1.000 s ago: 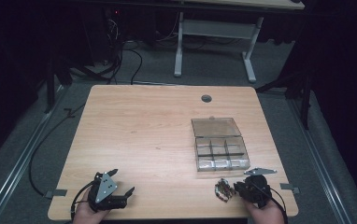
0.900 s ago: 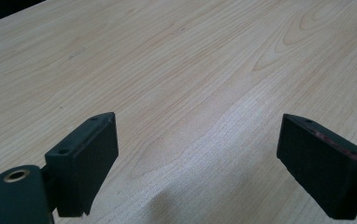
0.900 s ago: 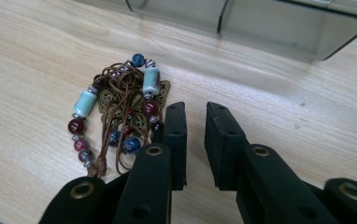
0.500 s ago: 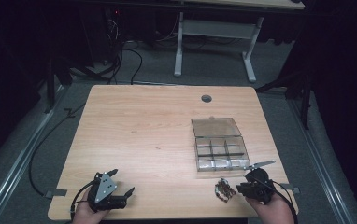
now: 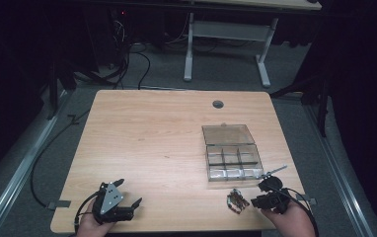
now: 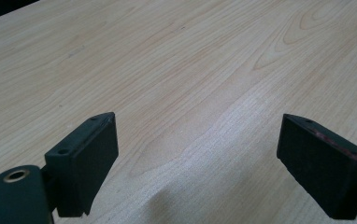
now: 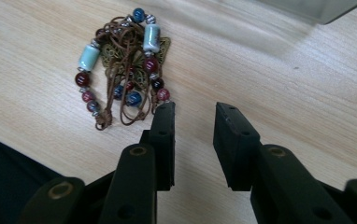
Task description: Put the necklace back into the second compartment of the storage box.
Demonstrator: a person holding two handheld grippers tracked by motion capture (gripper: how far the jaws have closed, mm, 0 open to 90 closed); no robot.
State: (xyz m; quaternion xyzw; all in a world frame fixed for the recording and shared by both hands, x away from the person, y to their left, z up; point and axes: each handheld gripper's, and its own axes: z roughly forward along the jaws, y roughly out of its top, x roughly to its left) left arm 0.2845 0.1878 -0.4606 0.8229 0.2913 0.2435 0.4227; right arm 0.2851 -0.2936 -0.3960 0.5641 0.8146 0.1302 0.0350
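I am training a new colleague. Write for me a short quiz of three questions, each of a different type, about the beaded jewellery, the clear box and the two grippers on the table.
1. True or false: the beaded jewellery lies inside the clear compartment box.
2. Multiple choice: the jaws of the left gripper stand (A) wide apart over bare wood, (B) shut on a bead, (C) around the box lid.
3. Short answer: which gripper is nearest the jewellery, and is it holding it?

Key
1. False: it lies on the table, in front of the box.
2. A.
3. The right gripper; no, its jaws are slightly apart, with nothing between them, and the jewellery lies just beside one jaw tip.
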